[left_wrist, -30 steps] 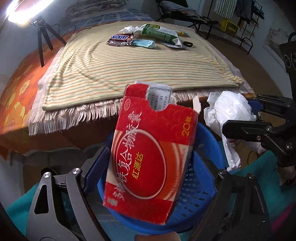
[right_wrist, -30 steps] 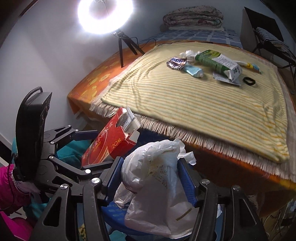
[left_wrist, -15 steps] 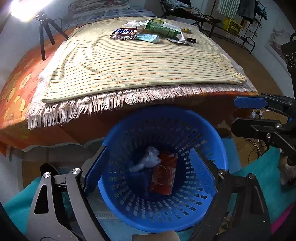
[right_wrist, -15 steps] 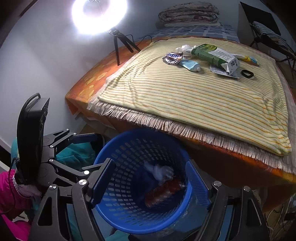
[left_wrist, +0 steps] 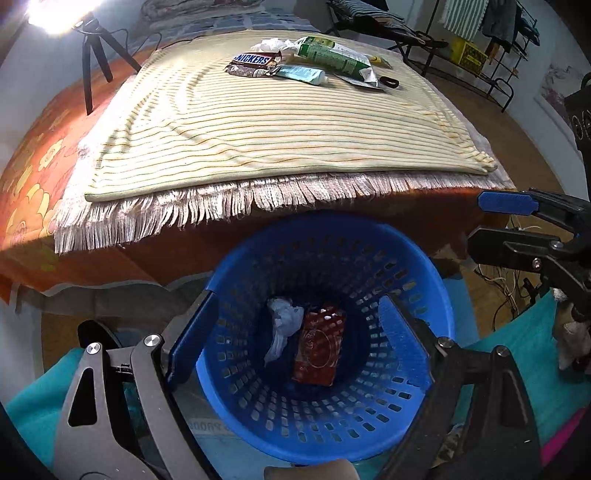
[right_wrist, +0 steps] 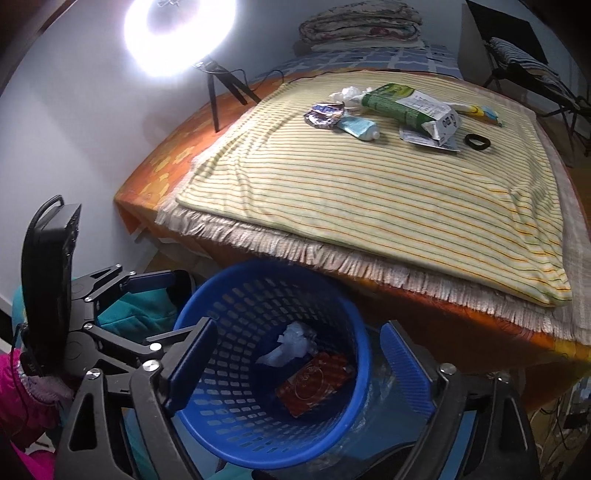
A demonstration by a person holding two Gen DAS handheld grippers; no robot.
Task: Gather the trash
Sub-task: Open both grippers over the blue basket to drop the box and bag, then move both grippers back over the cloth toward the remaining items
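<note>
A blue plastic basket stands on the floor below the bed's edge. Inside lie a red box and a crumpled white bag. My left gripper is open and empty above the basket. My right gripper is open and empty above it too, and shows at the right of the left wrist view. On the striped blanket at the far side lie a Snickers wrapper, a green carton and a small tube.
A ring light on a tripod stands at the bed's left side. A black hair tie and a foil packet lie by the carton. Folded bedding sits at the back. Teal cloth lies around the basket.
Both grippers opened. The red box dropped from the left and the white bag from the right, and both now lie in the basket.
</note>
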